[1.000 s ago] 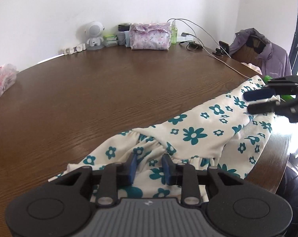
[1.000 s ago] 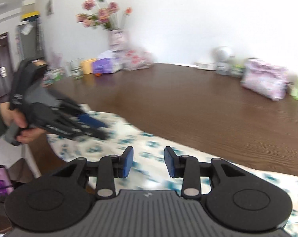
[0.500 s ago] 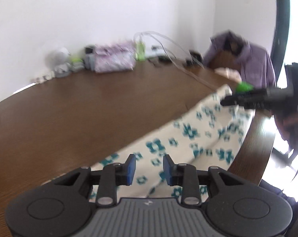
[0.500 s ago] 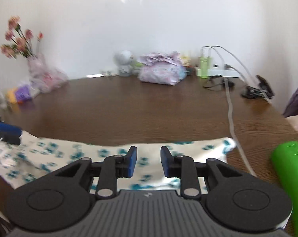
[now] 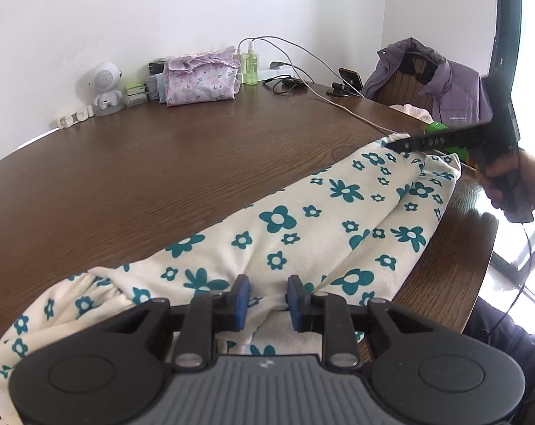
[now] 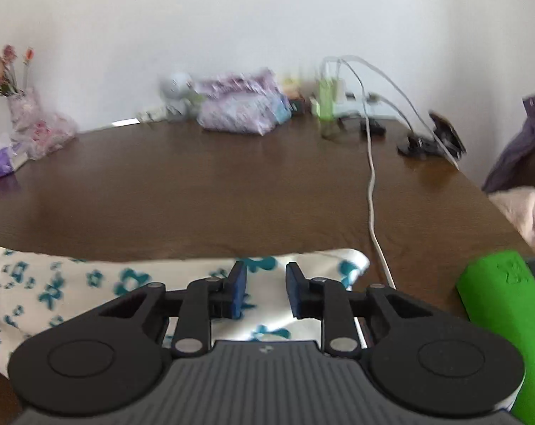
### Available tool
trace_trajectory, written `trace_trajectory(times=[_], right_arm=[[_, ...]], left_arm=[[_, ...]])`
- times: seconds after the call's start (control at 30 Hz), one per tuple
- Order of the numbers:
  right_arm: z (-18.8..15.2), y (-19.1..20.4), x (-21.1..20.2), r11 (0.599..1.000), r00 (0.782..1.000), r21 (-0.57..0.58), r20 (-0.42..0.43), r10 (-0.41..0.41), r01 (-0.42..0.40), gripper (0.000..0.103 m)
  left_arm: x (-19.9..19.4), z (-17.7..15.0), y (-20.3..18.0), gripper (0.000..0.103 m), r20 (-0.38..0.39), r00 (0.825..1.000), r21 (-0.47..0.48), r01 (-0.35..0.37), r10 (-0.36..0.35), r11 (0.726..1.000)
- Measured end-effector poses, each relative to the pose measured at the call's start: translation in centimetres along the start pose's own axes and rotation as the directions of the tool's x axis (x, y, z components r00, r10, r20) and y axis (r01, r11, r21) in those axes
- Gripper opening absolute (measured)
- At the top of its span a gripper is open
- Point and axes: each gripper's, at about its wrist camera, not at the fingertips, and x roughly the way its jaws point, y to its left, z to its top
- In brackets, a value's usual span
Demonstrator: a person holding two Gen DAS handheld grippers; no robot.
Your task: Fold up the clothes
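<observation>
A cream garment with teal flowers (image 5: 303,226) lies stretched along the near edge of the brown table (image 5: 182,163). My left gripper (image 5: 265,302) hovers open over its gathered end, with cloth under the gap and nothing gripped. In the left wrist view the right gripper (image 5: 402,143) reaches in from the right, held by a hand, with its tips at the garment's far hem. In the right wrist view my right gripper (image 6: 265,292) is open above that end of the garment (image 6: 125,283).
A green roll (image 6: 505,311) lies at the right table edge beside a white cable (image 6: 372,191). Along the back wall stand a floral pouch (image 5: 200,79), a white robot figure (image 5: 104,86) and bottles. A chair with a purple jacket (image 5: 444,81) stands at the right.
Both grippers have swung round and dropped lower over the garment. The garment now lies stretched out longer along the table edge. Both jaws stay open.
</observation>
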Motion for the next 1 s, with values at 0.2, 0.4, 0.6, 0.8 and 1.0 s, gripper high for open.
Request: trace_trajectory(times=[0.2, 0.4, 0.6, 0.8, 1.0], right_arm=[[-0.3, 0.2, -1.7, 0.999, 0.999, 0.012, 0.011, 0.048, -0.048, 0.025], [0.1, 4.6, -2.6, 0.973, 0.975, -0.068, 0.013, 0.221, -0.22, 0.025], [-0.8, 8.0, 0.5, 0.968, 0.982, -0.164, -0.061, 0.18, -0.188, 0.023], [0.3, 8.3, -0.3, 0.96, 0.965, -0.1, -0.025, 0.261, -0.262, 0.024], [-0.1, 9.1, 1.0, 0.965, 0.975, -0.144, -0.049, 0.216, -0.221, 0.026]], left_arm=[[-0.7, 3.1, -0.7, 0.024, 0.05, 0.997, -0.055, 0.058, -0.055, 0.997], [4.9, 8.1, -4.2, 0.029, -0.005, 0.997, -0.021, 0.078, -0.079, 0.997], [7.8, 7.1, -4.2, 0.029, -0.049, 0.999, -0.041, 0.006, -0.008, 0.999], [7.4, 7.4, -5.0, 0.032, -0.01, 1.0, -0.041, -0.018, 0.018, 0.999], [8.4, 7.6, -4.9, 0.034, -0.033, 0.999, -0.069, -0.041, 0.039, 0.997]])
